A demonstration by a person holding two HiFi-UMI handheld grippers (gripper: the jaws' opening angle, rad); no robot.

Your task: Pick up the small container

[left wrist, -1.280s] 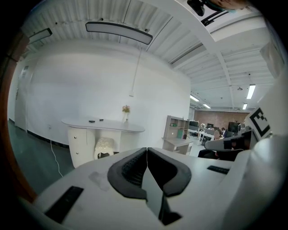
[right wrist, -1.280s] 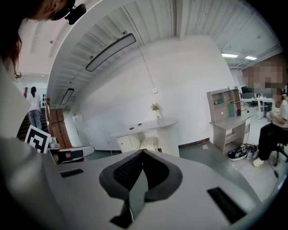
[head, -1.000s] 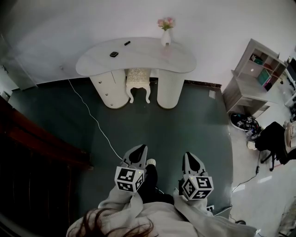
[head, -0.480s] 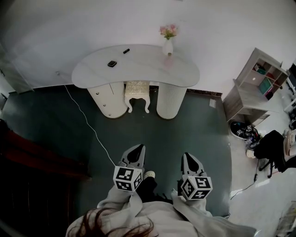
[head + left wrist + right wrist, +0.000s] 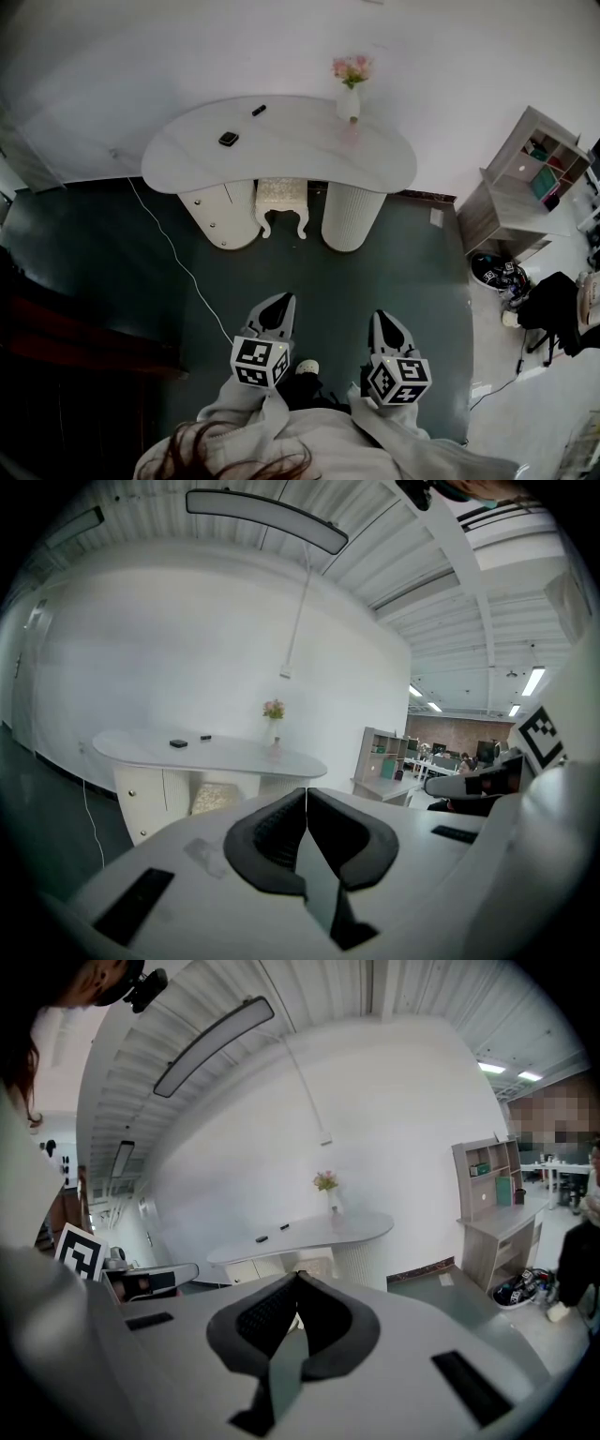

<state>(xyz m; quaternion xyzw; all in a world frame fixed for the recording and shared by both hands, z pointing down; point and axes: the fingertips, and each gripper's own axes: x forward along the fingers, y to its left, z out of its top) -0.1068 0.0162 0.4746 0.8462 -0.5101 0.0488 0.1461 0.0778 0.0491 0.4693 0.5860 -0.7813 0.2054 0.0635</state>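
A small dark container [image 5: 228,139] lies on the white curved desk [image 5: 309,150] at the far wall, with a second, smaller dark item [image 5: 258,110] behind it. Both show far off in the left gripper view, container [image 5: 178,743] and dark item [image 5: 204,737], and in the right gripper view, container [image 5: 262,1238] and dark item [image 5: 284,1227]. My left gripper [image 5: 281,298] and right gripper [image 5: 383,317] are held side by side over the dark green floor, well short of the desk. Each is shut with nothing between its jaws.
A vase of pink flowers [image 5: 349,98] stands on the desk's right end. A white stool [image 5: 281,192] sits under the desk. A white cable [image 5: 178,262] runs across the floor. A shelf unit [image 5: 534,169] and dark clutter [image 5: 548,300] stand at right, dark wooden furniture [image 5: 56,356] at left.
The desk has drawn nearer and sits lower and larger in the head view. Both grippers keep their place in the view and stay shut.
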